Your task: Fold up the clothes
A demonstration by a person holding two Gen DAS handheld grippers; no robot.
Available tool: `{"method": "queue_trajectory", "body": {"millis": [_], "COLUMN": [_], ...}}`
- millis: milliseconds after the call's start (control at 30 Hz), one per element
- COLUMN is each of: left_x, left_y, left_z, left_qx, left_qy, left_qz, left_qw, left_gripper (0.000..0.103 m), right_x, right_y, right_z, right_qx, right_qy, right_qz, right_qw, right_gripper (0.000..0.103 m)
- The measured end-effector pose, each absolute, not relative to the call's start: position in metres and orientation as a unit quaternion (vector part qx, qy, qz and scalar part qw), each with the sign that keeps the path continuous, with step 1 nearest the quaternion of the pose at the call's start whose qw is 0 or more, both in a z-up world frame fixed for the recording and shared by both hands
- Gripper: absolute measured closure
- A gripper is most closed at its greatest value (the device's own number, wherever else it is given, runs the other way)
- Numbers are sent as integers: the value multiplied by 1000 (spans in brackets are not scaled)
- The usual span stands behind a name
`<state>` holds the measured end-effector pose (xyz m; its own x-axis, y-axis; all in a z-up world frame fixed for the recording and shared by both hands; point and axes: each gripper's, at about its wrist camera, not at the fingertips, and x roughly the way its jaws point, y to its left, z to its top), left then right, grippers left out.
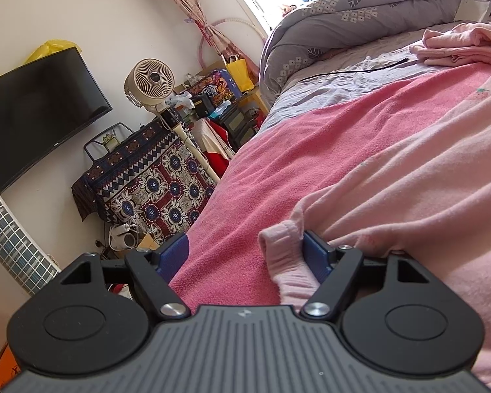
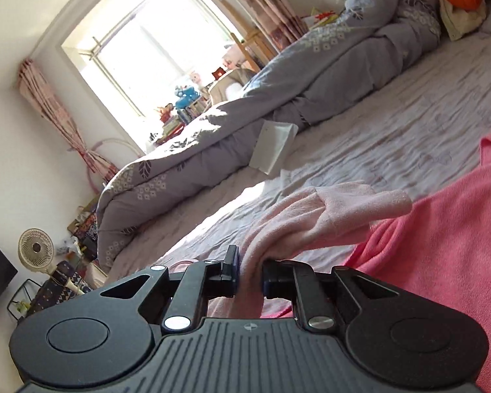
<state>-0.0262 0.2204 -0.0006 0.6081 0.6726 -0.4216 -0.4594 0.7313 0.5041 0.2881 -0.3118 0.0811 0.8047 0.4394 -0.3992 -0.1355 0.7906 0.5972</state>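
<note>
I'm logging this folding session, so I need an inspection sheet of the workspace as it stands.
Surface: bed with a grey sheet, a pink towel spread over it.
Job's things: pale pink garment on the towel; a second pink garment bunched farther back.
Clutter: white packet against the grey quilt.
Grippers: left gripper open, a cuff against one of its fingers; right gripper shut on pale pink cloth.
Cables: black cable on the sheet.
Surroundings: window, fan, television.
</note>
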Motion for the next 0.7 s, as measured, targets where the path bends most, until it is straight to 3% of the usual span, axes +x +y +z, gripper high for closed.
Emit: {"method": "queue_trajectory", "body": {"millis": [200,267,333,533,633,700], "left_x": [-30,-37,-47,-68,-47,-24], "left_y": [254,262,264,251,240,229], "left_z": [21,32,48,102,97,74], "left_qx": [30,-17,-35,26,89,150], "left_qy": [323,318,308,272,288,329], "left_qz": [300,299,296,271,278,279], "left_qw": [897,900,904,923,912,890], "left_gripper": [26,33,34,30,22,22], "right_x": [259,243,227,166,155,157], "right_y": [-300,-304,-310,-355,-369,-372], "right_z": [123,136,150,189,184,164], "right_qx": [215,207,195,191,166,151], "right_qy": [258,256,253,230,225,242], "right_qz": [145,144,150,163,152,140], "right_qw": [931,933,936,940,948,948], "right_gripper": [88,88,88,88,88,88]}}
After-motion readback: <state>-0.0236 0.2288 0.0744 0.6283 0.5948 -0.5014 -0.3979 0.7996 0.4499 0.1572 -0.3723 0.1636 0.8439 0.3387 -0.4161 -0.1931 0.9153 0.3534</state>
